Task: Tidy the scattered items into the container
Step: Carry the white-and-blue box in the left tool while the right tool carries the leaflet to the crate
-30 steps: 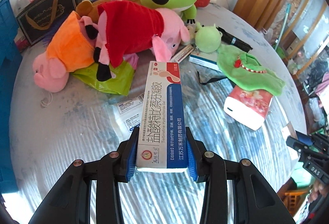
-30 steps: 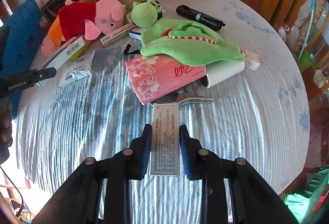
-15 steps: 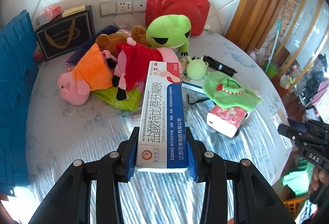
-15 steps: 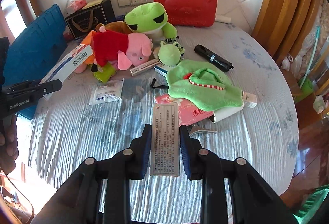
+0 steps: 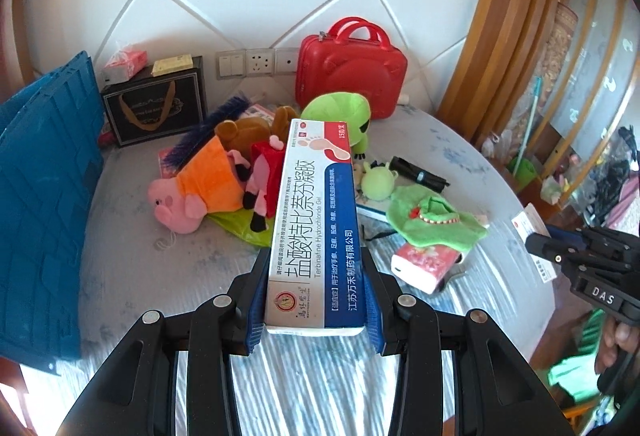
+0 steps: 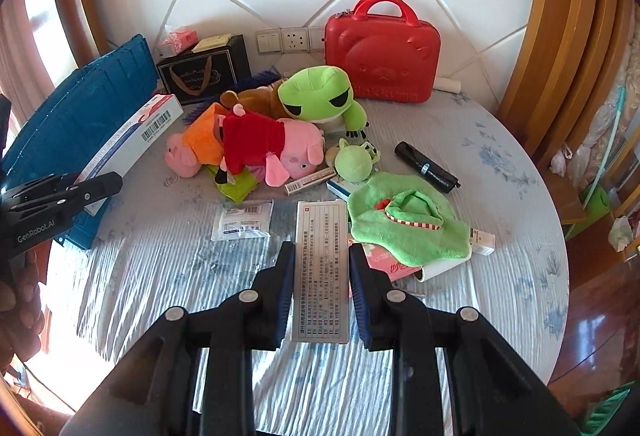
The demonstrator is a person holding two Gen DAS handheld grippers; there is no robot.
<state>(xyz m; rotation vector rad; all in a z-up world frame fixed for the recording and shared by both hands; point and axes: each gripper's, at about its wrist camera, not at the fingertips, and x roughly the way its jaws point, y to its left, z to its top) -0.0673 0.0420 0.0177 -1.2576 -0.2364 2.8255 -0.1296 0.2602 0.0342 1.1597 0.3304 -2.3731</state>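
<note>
My left gripper [image 5: 316, 296] is shut on a long white, blue and red medicine box [image 5: 316, 220], held well above the table; it also shows in the right wrist view [image 6: 132, 140]. My right gripper [image 6: 320, 284] is shut on a small grey medicine box [image 6: 322, 268] with printed text, also raised. The blue crate [image 5: 40, 204] stands at the table's left edge, and in the right wrist view [image 6: 80, 116]. Plush pigs [image 6: 248, 148], a big green frog [image 6: 320, 96], a small frog [image 6: 354, 162] and a green cloth [image 6: 404, 224] lie scattered on the table.
A red case [image 6: 382, 52] and a black gift bag [image 6: 204, 72] stand against the back wall. A black roll [image 6: 426, 166], a pink tissue pack [image 5: 424, 262], a white sachet [image 6: 242, 220] and small boxes [image 6: 310, 182] lie on the round table [image 6: 500, 276].
Both grippers have risen and pulled back from the table with their boxes still held; the table items look smaller and more wall shows.
</note>
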